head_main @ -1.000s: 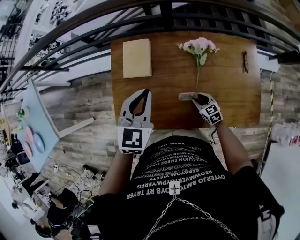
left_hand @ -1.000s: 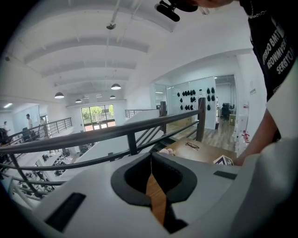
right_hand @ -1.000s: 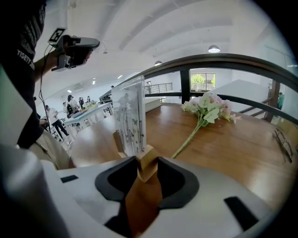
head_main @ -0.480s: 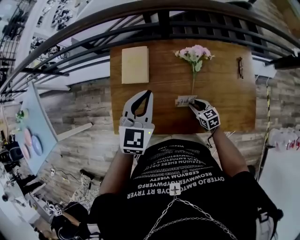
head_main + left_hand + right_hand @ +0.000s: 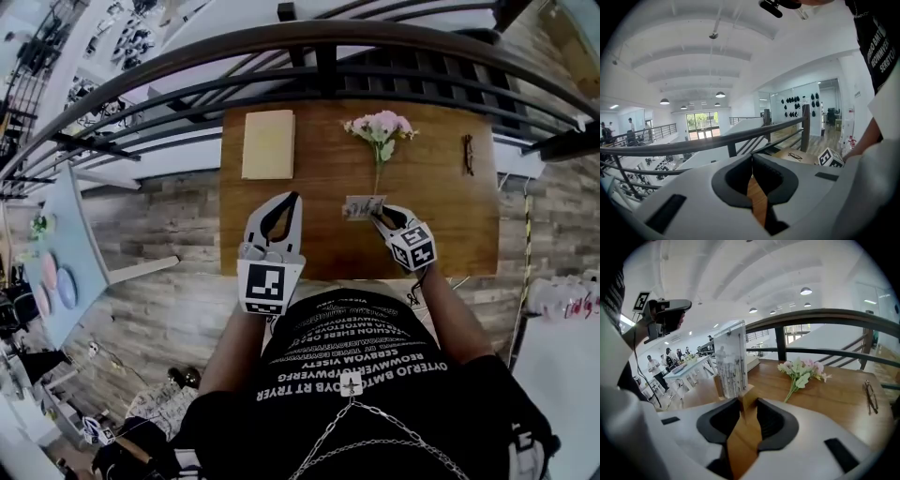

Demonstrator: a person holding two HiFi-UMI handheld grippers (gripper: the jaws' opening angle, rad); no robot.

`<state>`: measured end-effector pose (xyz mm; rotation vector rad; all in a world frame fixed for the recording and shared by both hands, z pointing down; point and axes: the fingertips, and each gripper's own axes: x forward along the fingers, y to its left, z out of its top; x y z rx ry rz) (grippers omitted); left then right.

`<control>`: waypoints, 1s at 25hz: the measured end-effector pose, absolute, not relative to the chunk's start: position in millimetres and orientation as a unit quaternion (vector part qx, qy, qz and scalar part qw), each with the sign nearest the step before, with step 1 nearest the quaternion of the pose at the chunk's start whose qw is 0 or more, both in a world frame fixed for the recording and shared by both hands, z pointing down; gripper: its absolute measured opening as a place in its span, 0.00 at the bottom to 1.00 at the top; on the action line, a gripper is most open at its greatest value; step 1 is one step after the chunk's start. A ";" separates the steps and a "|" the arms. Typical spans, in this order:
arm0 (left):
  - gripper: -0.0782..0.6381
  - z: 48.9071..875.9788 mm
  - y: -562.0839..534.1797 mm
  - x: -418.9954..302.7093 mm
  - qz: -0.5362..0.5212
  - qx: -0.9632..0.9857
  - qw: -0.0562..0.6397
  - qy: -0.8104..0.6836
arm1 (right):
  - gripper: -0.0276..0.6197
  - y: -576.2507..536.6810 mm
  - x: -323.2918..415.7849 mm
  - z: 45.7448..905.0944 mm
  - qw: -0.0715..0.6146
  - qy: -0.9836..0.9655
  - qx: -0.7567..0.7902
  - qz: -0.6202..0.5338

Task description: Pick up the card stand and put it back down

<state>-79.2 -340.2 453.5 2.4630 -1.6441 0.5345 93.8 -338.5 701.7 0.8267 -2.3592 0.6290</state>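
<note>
Wooden tabletop (image 5: 441,234) fills the middle of an upper-floor landing, with a dark railing (image 5: 319,56) along its far edge. A cream book (image 5: 269,143) lies at the far left. A spray of pink flowers (image 5: 380,127) lies right of centre and a pair of glasses (image 5: 467,153) at the far right.

The card stand (image 5: 730,359) is near the table's near edge, just nearer than the flower stems: a clear upright panel holding a printed card, set in a small wooden base. The right gripper (image 5: 747,406) has its jaws clamped on one end of that base. Whether the base is clear of the wood I cannot tell.

The left gripper (image 5: 751,161) hovers at the near left, jaws together on nothing.

The stand looks light and stiff, but top-heavy, and its panel is probably slick and easily scratched. The wooden base is the sensible hold, kept level so the panel stays upright.
</note>
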 end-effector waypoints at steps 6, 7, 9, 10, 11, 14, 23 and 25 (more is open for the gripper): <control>0.15 454.0 -329.7 -76.7 0.178 0.808 0.069 -0.558 | 0.23 -346.6 92.5 656.6 0.264 -0.888 0.308 0.216; 0.15 451.4 -327.1 -78.7 0.176 0.806 0.069 -0.560 | 0.23 -346.7 91.3 648.9 0.262 -0.888 0.309 0.215; 0.15 445.6 -322.3 -81.9 0.174 0.804 0.065 -0.565 | 0.23 -346.5 90.1 635.5 0.259 -0.889 0.311 0.215; 0.15 443.0 -320.7 -82.4 0.173 0.803 0.063 -0.567 | 0.23 -347.0 90.4 629.4 0.256 -0.889 0.313 0.215; 0.15 440.8 -319.3 -82.2 0.172 0.802 0.061 -0.569 | 0.23 -347.8 91.2 623.1 0.253 -0.889 0.314 0.216; 0.15 434.6 -313.3 -77.9 0.168 0.801 0.055 -0.572 | 0.23 -348.7 93.6 600.8 0.241 -0.893 0.317 0.208; 0.15 421.3 -300.1 -59.9 0.157 0.808 0.042 -0.566 | 0.23 -358.3 99.9 510.5 0.210 -0.908 0.329 0.156; 0.15 421.6 -296.8 -55.3 0.155 0.810 0.039 -0.564 | 0.23 -356.1 101.8 496.5 0.205 -0.909 0.329 0.151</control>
